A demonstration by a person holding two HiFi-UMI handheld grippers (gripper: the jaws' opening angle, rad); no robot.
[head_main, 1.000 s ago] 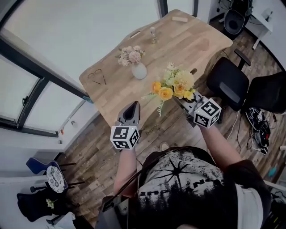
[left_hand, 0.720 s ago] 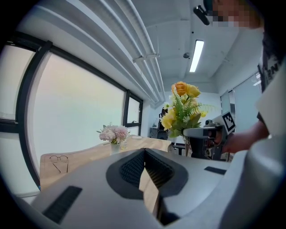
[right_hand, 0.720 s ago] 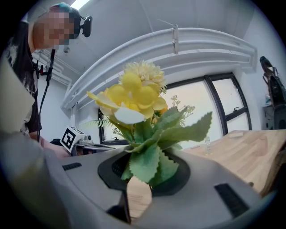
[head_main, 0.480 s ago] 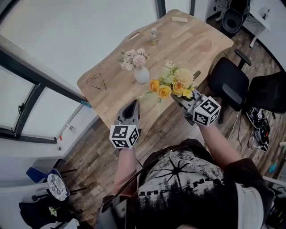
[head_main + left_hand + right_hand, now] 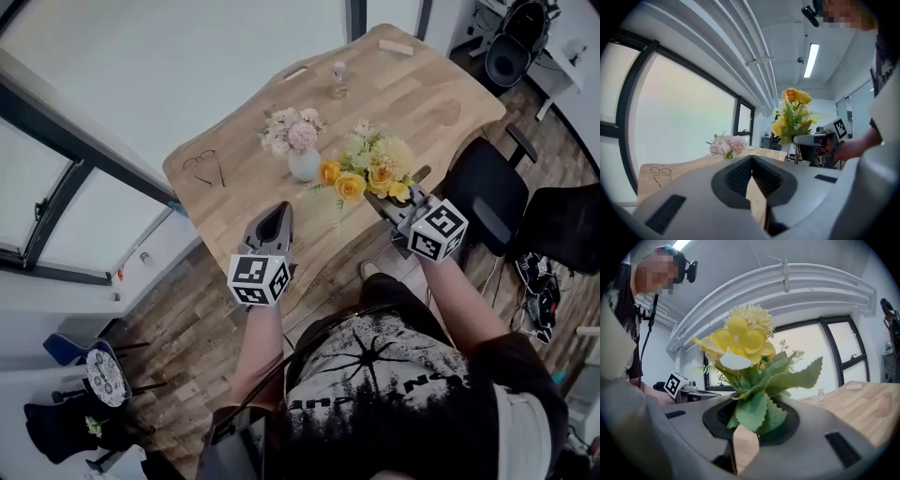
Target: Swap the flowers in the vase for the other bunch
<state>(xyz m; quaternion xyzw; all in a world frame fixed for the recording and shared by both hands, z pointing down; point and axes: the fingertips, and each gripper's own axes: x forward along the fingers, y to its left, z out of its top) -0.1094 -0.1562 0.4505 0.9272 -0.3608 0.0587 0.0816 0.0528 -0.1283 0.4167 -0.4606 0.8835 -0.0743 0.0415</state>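
Wooden table (image 5: 422,103) beside a wide window lies ahead of the standing person. On it, beyond both tongs, a white vase (image 5: 304,166) holds the pink bunch (image 5: 292,131), upright and untouched. The yellow bunch (image 5: 370,172) is in the air, gripped by its stems in the right tongs (image 5: 377,201). Its blooms rise above the jaws, and in the head view they show just beside the vase. The left tongs (image 5: 274,215) are closed on nothing and point toward the vase from near the table's front edge, left of the right pair. Glasses (image 5: 208,167) lie farther out to the left of the left tongs, and a small bottle (image 5: 338,80) stands well beyond the vase.

The step in hand looks like bringing the new flowers in, with the old ones not yet out. The next move calls for the left tongs to open and take the pink stems just above the vase's mouth. They would then lift straight up without tipping the vase, while the right pair holds the yellow bunch clear.
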